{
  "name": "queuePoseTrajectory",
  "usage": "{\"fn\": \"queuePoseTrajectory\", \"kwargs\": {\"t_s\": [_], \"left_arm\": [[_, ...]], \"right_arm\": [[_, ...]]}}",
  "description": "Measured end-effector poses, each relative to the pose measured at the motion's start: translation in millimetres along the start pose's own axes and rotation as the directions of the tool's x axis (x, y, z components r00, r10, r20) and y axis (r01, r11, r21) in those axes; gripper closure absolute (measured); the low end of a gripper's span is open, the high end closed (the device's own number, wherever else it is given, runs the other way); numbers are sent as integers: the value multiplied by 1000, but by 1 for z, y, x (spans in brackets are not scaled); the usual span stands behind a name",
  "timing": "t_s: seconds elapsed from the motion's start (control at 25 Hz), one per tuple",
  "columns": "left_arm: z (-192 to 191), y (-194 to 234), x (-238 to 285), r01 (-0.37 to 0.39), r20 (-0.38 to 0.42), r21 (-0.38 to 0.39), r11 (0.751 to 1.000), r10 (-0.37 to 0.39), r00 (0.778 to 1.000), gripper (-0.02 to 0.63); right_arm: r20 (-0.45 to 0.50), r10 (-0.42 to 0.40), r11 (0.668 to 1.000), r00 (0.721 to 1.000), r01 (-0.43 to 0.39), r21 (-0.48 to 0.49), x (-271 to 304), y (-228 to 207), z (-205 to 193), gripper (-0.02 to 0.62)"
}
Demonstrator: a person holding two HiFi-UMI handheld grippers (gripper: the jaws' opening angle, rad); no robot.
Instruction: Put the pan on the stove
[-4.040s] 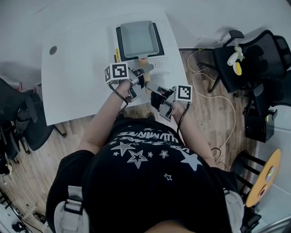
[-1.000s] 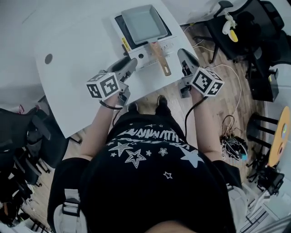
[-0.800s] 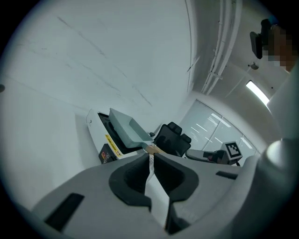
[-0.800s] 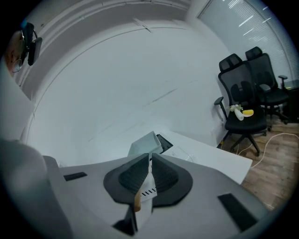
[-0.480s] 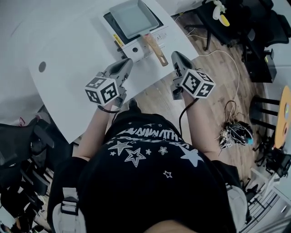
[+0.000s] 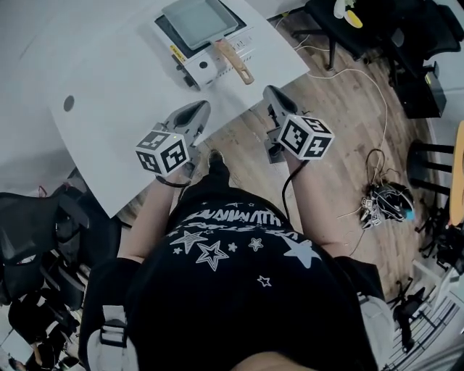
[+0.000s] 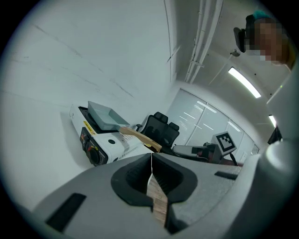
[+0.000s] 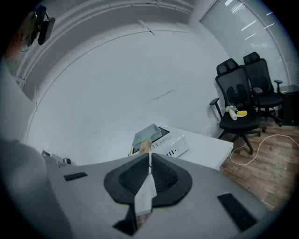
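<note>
A grey rectangular pan [image 6: 193,17] with a wooden handle [image 6: 233,61] rests on the white portable stove [image 6: 194,67] at the far edge of the table. Both grippers hang short of it, near the table's front edge. The left gripper [image 6: 200,109] is shut and empty, and so is the right gripper [image 6: 271,93], which is over the floor. In the left gripper view the pan [image 7: 103,115] and stove [image 7: 100,144] lie beyond the closed left gripper [image 7: 151,161]. The right gripper view shows the pan [image 8: 148,133] on the stove [image 8: 170,144] past the closed right gripper [image 8: 150,161].
The white table [image 6: 116,94] has a small round cable hole [image 6: 68,103]. Black office chairs [image 6: 377,29] stand at the upper right, one carrying a yellow object. Cables [image 6: 384,199] trail over the wooden floor. More dark chairs [image 6: 36,232] sit at the left.
Both grippers have drawn back from the stove toward the person's body. The pan has stayed on the stove, and the head view has tilted.
</note>
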State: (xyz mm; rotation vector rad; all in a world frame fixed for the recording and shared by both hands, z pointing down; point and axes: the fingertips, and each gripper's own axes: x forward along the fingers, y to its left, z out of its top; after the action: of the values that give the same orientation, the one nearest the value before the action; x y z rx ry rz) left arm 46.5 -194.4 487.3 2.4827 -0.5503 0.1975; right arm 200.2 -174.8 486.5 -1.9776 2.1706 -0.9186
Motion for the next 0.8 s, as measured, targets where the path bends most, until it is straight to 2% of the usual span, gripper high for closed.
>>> {"fn": "queuePoseTrajectory", "kwargs": {"t_s": [0.12, 0.44, 0.8], "left_arm": [[-9, -16, -10, -7, 7, -7, 1000, 7, 1000, 595], [-29, -58, -33, -34, -6, 53, 998, 35, 999, 598], [-53, -85, -60, -135, -57, 97, 986, 140, 988, 598]], "right_arm": [[-12, -2, 1000, 1000, 2, -9, -23, 4, -13, 577], [-4, 1, 998, 1000, -1, -61, -72, 24, -32, 580], [-15, 4, 987, 1000, -6, -163, -112, 49, -49, 584]]}}
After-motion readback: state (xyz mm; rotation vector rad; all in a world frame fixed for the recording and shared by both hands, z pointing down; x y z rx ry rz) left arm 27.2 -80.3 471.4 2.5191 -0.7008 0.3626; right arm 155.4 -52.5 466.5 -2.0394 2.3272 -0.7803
